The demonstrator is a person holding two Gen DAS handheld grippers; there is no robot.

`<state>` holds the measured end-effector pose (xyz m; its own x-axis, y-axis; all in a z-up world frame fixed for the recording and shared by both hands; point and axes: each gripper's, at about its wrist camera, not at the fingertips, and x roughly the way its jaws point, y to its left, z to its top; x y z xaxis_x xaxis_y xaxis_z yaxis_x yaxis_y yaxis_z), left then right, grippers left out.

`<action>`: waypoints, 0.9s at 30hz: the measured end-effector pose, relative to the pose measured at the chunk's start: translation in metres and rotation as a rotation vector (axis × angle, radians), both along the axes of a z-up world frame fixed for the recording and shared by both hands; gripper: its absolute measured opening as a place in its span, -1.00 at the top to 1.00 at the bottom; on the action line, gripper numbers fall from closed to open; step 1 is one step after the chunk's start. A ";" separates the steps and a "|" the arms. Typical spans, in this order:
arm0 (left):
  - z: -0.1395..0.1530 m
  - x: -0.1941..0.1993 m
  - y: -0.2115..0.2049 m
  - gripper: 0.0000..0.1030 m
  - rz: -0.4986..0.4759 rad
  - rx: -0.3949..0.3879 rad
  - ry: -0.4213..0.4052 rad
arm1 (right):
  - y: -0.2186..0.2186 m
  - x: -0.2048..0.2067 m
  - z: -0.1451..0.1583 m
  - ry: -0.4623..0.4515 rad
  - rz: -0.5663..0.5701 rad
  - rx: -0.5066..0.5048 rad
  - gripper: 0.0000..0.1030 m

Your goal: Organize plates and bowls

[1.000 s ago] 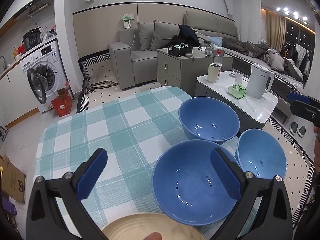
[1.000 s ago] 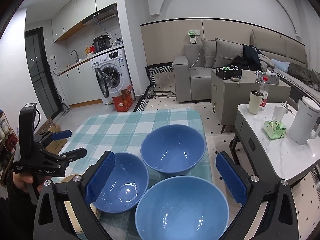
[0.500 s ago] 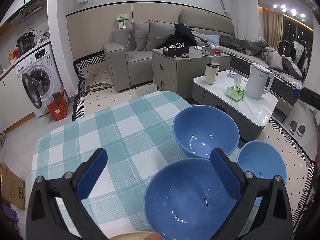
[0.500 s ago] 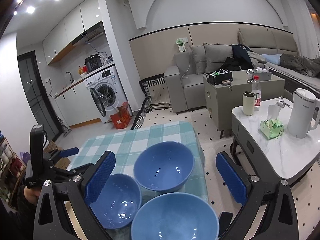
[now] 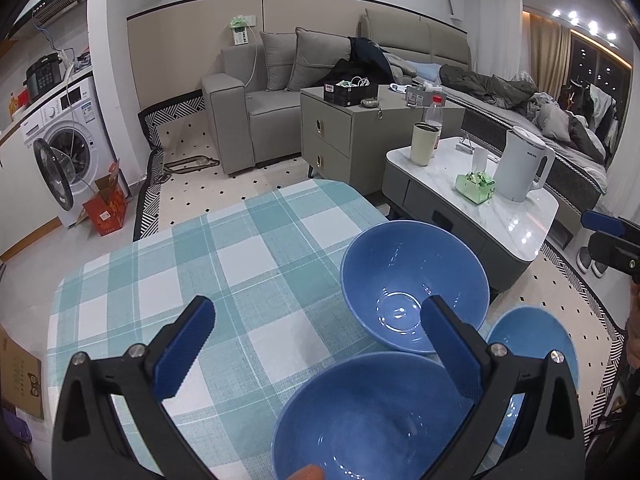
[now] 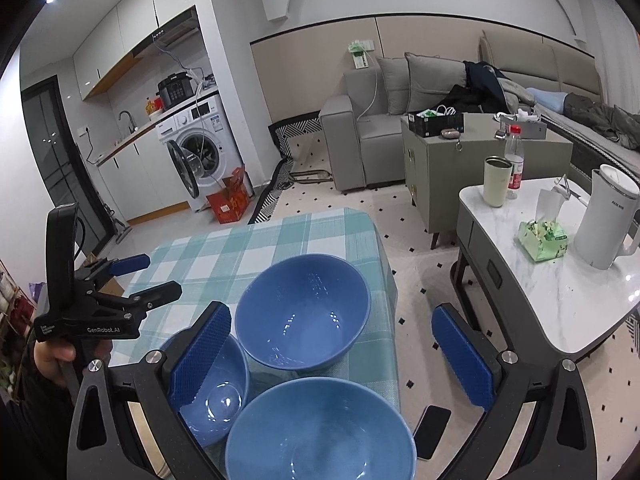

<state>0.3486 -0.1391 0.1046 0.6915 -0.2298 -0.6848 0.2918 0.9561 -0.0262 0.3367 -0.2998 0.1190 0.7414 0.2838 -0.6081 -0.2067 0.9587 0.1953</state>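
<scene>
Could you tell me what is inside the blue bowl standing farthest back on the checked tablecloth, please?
The farthest blue bowl looks empty: only light glints show on its glossy inside. Its near inner wall is hidden in both views, behind its rim.

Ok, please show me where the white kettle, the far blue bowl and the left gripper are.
white kettle [image 6: 610,224], right wrist view, its side wall.
far blue bowl [image 6: 304,308], right wrist view, its inner wall.
left gripper [image 5: 316,346], left wrist view, the gap between its open fingertips.
</scene>
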 end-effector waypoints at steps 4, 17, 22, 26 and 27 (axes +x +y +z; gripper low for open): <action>-0.005 0.009 -0.002 -1.00 -0.001 -0.006 0.012 | 0.003 0.013 -0.007 0.032 0.007 -0.015 -0.99; -0.026 0.032 -0.011 -0.99 -0.029 0.016 0.063 | 0.019 0.047 -0.043 0.161 0.072 -0.048 -0.98; -0.033 0.041 -0.015 -0.92 -0.032 0.027 0.075 | 0.019 0.059 -0.054 0.186 0.067 -0.059 -0.98; -0.042 0.047 -0.021 -0.75 -0.043 0.052 0.104 | 0.018 0.067 -0.063 0.205 0.062 -0.066 -0.97; -0.044 0.048 -0.023 -0.71 -0.047 0.055 0.109 | 0.018 0.068 -0.065 0.209 0.063 -0.065 -0.96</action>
